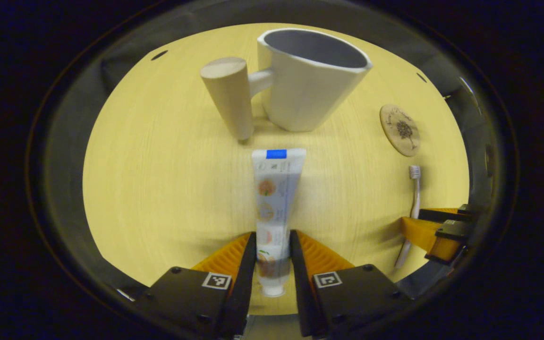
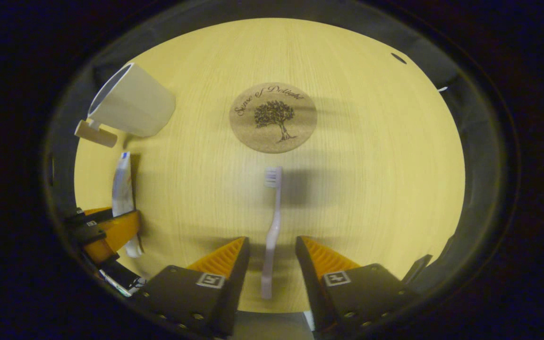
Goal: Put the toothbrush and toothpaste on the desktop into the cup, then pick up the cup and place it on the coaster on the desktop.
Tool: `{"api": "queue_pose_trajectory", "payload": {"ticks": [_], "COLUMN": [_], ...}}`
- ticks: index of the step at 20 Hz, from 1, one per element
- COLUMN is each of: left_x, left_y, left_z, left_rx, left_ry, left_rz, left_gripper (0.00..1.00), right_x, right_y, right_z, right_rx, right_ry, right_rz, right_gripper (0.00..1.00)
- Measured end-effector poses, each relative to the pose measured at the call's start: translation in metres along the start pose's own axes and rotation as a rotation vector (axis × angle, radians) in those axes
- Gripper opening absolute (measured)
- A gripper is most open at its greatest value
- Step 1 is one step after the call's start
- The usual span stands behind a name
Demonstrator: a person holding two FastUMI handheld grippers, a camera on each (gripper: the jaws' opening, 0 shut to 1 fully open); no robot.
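Presently: left gripper (image 1: 273, 255) pinching toothpaste (image 1: 276, 198) at its cap end, before the cup (image 1: 312, 78); right gripper (image 2: 272, 257) spread astride toothbrush (image 2: 272, 222); risk: the end-held tube may sag and catch the cup's rim.

One white cup (image 1: 312, 80) with a single wooden handle (image 1: 228, 97) stands on the one pale wooden counter (image 1: 158, 189). One toothpaste tube (image 1: 274, 208) lies on it, and one toothbrush (image 2: 273, 222). There is one round cork coaster (image 2: 273, 118). Two tongs are at work: the left tongs (image 1: 273, 257) and the right tongs (image 2: 272, 264), each with two orange ribbed fingers and two small square black-and-white markers on its black body.
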State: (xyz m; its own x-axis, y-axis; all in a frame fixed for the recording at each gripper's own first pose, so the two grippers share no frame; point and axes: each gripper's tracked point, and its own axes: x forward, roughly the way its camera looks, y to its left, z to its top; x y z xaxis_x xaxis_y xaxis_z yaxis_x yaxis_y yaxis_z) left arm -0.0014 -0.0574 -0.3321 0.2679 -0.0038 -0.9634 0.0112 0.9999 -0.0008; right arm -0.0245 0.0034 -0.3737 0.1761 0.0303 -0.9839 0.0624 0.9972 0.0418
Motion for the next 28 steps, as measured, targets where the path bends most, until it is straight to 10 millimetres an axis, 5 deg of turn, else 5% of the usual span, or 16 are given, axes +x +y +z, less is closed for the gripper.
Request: {"api": "queue_pose_trajectory", "payload": {"ticks": [1, 3, 6, 7, 12, 15, 18, 21, 28], "left_x": [-0.003, -0.007, -0.021, -0.021, -0.024, -0.052, -0.100, -0.146, -0.188], "left_y": [-0.001, -0.002, 0.001, -0.001, -0.014, -0.030, -0.044, -0.053, -0.049], "left_z": [0.006, 0.013, 0.026, 0.017, 0.012, 0.012, 0.019, 0.041, 0.130], "left_rx": [0.000, 0.001, -0.012, -0.028, -0.027, -0.003, 0.014, 0.032, 0.056], "left_ry": [-0.008, -0.001, -0.043, -0.028, -0.026, -0.061, -0.127, -0.207, -0.372], "left_rz": [-0.003, -0.006, 0.008, 0.015, -0.009, -0.026, -0.056, -0.074, -0.100], "left_gripper": [0.43, 0.29, 0.17, 0.08, 0.08, 0.08, 0.08, 0.08, 0.08], "right_x": [-0.001, -0.001, 0.000, 0.003, -0.001, -0.001, -0.001, -0.001, -0.001], "right_y": [0.001, 0.000, 0.000, -0.001, -0.001, -0.001, -0.001, -0.001, -0.001], "right_z": [0.001, 0.000, 0.001, 0.002, 0.003, 0.004, 0.005, 0.006, 0.006], "right_rx": [0.038, 0.047, 0.034, 0.044, 0.037, 0.034, 0.030, 0.024, 0.023], "right_ry": [0.004, 0.020, 0.032, 0.027, 0.017, 0.018, 0.009, 0.000, -0.021], "right_rz": [0.011, 0.034, 0.029, 0.025, 0.026, 0.031, 0.031, 0.028, 0.027], "right_gripper": [0.20, 0.07, 0.07, 0.07, 0.06, 0.06, 0.06, 0.06, 0.06]}}
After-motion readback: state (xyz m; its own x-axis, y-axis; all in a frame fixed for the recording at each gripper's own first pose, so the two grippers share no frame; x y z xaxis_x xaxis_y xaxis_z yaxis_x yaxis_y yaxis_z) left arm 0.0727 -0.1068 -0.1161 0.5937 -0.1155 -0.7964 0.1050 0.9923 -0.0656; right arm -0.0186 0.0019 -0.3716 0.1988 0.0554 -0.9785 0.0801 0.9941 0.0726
